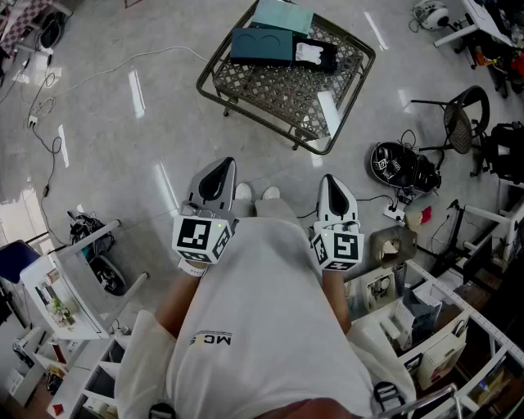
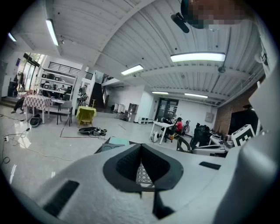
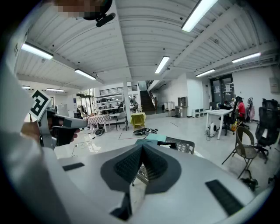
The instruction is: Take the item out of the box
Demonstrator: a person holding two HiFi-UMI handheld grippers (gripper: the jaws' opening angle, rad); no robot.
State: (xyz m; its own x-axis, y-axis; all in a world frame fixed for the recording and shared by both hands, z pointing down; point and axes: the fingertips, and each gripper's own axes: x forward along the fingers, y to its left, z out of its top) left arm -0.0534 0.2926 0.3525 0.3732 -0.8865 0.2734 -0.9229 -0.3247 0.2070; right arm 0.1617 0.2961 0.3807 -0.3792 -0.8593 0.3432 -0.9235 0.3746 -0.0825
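Note:
A low metal lattice table (image 1: 270, 90) stands on the floor ahead of me. On it lie a dark teal box (image 1: 262, 45), a lighter teal flat lid (image 1: 282, 15) behind it, and a black tray with a white item (image 1: 313, 54) at the box's right. My left gripper (image 1: 219, 168) and right gripper (image 1: 332, 182) are held close to my body, well short of the table. Both are shut with nothing between the jaws. The left gripper view shows the teal box (image 2: 117, 141) beyond the closed tips. The right gripper view shows the table (image 3: 183, 145) and the lid (image 3: 155, 138).
A black helmet (image 1: 393, 164) and cables lie on the floor at the right, near a dark chair (image 1: 463, 119). White shelving (image 1: 65, 286) stands at the lower left, and racks with boxes (image 1: 426, 327) at the lower right. Bare grey floor separates me from the table.

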